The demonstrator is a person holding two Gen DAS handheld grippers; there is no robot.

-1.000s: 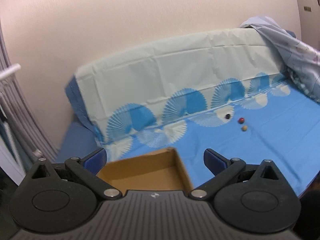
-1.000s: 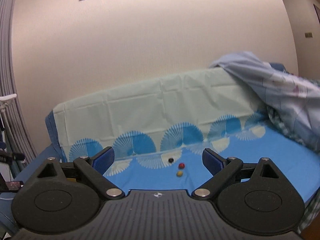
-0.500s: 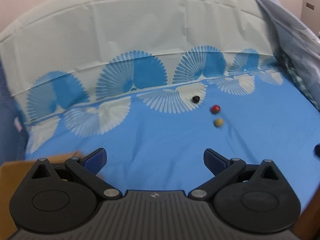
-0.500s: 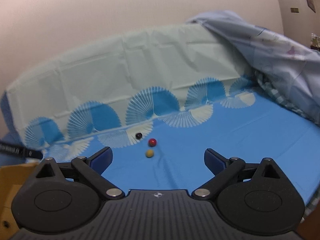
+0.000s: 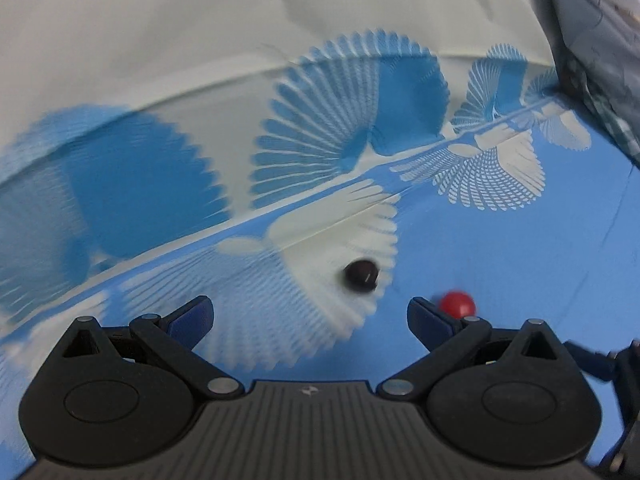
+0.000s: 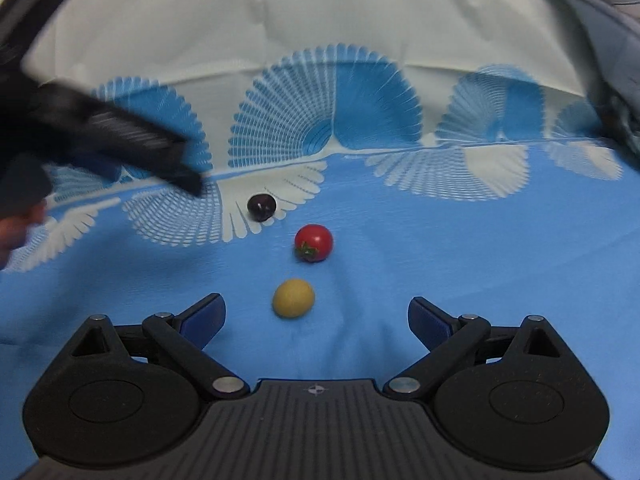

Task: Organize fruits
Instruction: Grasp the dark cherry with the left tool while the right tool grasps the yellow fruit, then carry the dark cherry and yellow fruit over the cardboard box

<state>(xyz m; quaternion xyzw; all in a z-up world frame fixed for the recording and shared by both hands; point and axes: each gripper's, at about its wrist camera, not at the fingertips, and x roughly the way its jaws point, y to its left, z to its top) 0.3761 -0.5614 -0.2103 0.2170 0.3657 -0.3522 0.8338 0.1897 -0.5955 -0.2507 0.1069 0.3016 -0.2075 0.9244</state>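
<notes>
Three small round fruits lie in a line on the blue patterned bedsheet (image 6: 480, 260). A dark one (image 6: 261, 207) is farthest, a red cherry tomato (image 6: 314, 242) in the middle, a yellow one (image 6: 293, 298) nearest. My right gripper (image 6: 316, 316) is open, just short of the yellow fruit. My left gripper (image 5: 310, 318) is open too, with the dark fruit (image 5: 362, 275) just ahead of its gap and the red tomato (image 5: 457, 304) behind its right fingertip. In the right wrist view the left gripper (image 6: 120, 136) shows blurred at the left, pointing at the dark fruit.
A pale green padded backrest (image 6: 320, 20) with blue fan prints rises behind the fruits. A crumpled grey-blue quilt (image 6: 608, 40) is heaped at the right. A person's hand (image 6: 12, 232) shows at the left edge.
Both grippers have moved forward and down toward the fruits, which now look much larger. The cardboard box seen earlier at the left has dropped out of both views. Jaws unchanged.
</notes>
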